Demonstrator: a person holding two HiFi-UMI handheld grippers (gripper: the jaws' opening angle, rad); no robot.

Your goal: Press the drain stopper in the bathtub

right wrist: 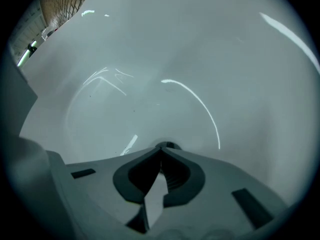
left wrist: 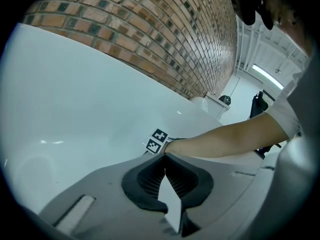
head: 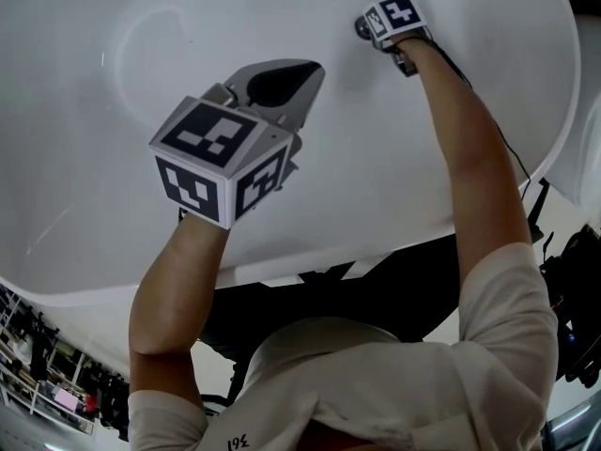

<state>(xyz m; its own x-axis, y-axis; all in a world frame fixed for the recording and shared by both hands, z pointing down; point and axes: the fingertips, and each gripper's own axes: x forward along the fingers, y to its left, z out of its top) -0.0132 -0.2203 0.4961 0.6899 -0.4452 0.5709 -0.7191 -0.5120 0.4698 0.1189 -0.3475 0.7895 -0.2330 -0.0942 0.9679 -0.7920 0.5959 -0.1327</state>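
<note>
Aiming right gripper [right wrist: 161,153], jaws together, at drain stopper [right wrist: 170,145]; I judge it stiff, slick: push top centre. Left gripper [left wrist: 165,160] jaws together, empty.

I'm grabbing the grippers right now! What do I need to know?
Left gripper: jaws shut, empty, held over the white bathtub.
Right gripper: jaws shut, empty, tips right at the dark round drain stopper on the tub floor.
Done: the right gripper is lined up on the stopper.
Left to do: I cannot tell if it is pressed yet, so probably push straight down.
</note>
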